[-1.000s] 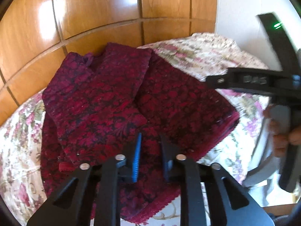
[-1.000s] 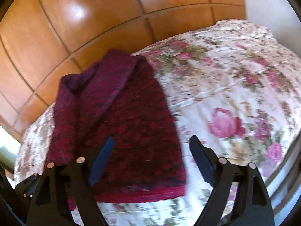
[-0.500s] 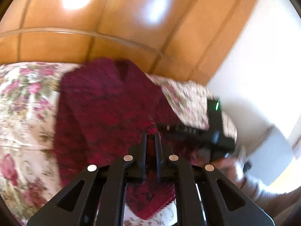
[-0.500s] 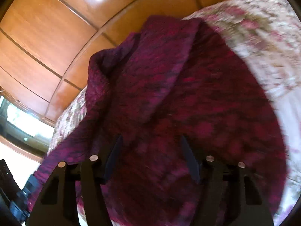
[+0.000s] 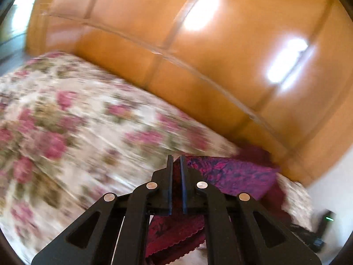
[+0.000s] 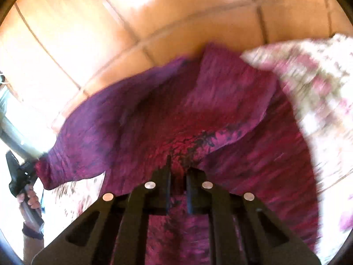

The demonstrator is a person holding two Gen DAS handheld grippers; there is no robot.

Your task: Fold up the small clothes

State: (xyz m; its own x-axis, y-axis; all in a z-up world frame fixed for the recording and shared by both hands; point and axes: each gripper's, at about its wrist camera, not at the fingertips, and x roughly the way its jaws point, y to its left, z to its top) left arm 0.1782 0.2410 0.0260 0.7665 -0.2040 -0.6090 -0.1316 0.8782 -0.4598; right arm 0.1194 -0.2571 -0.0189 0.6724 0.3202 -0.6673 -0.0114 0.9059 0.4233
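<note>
A dark red patterned garment (image 6: 154, 114) lies partly lifted over the floral bedspread (image 6: 320, 84). My right gripper (image 6: 178, 170) is shut on the garment's fabric, which bunches between its jaws. My left gripper (image 5: 175, 163) is shut on another part of the garment's (image 5: 233, 174) edge and holds it above the bedspread (image 5: 72, 121). In the right wrist view the left gripper (image 6: 35, 168) shows at the far left, pulling a corner of the cloth taut. Both views are motion-blurred.
A glossy wooden headboard (image 5: 198, 55) rises behind the bed and also fills the top of the right wrist view (image 6: 110, 33). A white wall (image 5: 331, 187) stands at the right. The right gripper's handle with a green light (image 5: 324, 225) shows at lower right.
Both grippers have closed on the garment and lifted it. The left gripper has swung left with its edge; the right gripper has moved in and shut on the cloth.
</note>
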